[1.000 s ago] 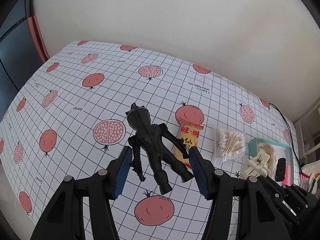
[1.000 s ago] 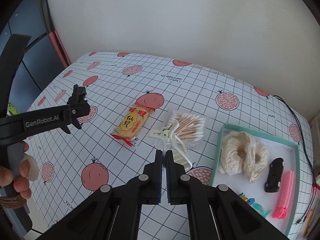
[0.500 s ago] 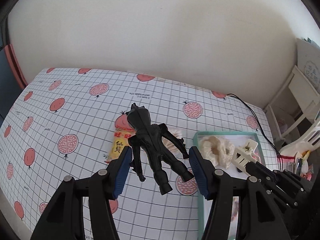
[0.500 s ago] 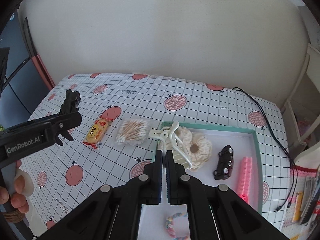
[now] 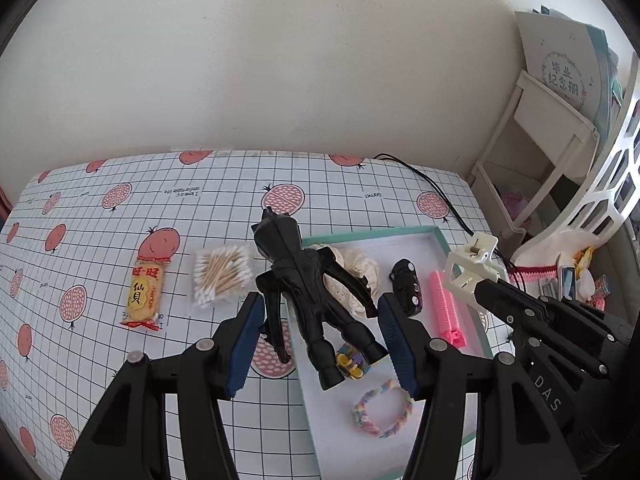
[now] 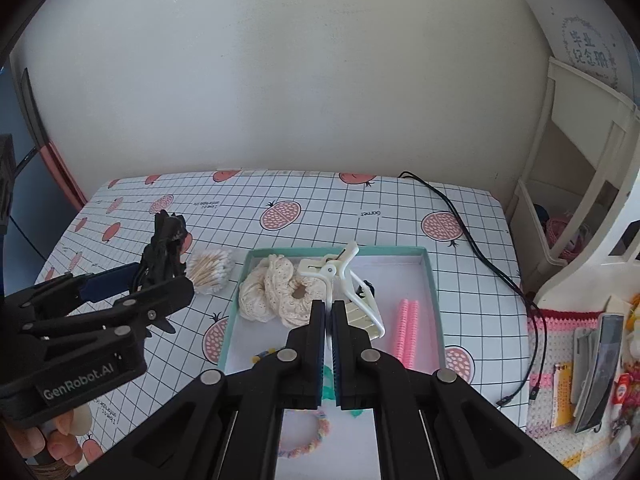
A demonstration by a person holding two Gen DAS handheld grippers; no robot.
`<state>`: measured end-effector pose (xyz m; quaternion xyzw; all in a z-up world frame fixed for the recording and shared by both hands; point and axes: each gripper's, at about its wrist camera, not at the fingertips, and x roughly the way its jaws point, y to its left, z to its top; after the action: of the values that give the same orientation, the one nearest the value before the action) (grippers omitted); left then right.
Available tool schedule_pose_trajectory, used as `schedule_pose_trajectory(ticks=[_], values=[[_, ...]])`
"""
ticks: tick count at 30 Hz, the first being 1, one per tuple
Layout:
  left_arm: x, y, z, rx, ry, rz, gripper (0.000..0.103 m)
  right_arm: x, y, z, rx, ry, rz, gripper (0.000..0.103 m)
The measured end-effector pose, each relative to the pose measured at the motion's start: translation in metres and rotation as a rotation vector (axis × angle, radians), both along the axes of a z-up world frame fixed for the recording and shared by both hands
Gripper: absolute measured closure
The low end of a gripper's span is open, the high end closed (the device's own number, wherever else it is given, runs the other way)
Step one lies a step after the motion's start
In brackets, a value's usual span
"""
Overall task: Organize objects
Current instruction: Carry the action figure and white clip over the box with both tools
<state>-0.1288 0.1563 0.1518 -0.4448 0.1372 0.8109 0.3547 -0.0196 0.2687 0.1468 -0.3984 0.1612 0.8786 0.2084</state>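
Above a pomegranate-print table, the left gripper clamps a black figure and the right gripper, jaws nearly closed, pinches a white clip over the teal tray, where either loosely held item could slip and miss.

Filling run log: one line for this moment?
left tool: holds figure | right tool: holds clip | both above tray | swabs, snack on table
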Motion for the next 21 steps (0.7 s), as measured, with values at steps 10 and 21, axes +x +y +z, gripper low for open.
schedule_pose_trajectory(ticks=[10, 21], values=[[0.003, 0.021, -0.039, -0.084, -0.05, -0.024, 0.043, 0.003, 0.013, -0.023, -0.035, -0.035, -0.016, 0.099], [-0.001, 0.026, -0.082, -0.187, -0.097, -0.02, 0.042, -0.008, 0.022, -0.058, -0.088, -0.105, -0.021, 0.099]])
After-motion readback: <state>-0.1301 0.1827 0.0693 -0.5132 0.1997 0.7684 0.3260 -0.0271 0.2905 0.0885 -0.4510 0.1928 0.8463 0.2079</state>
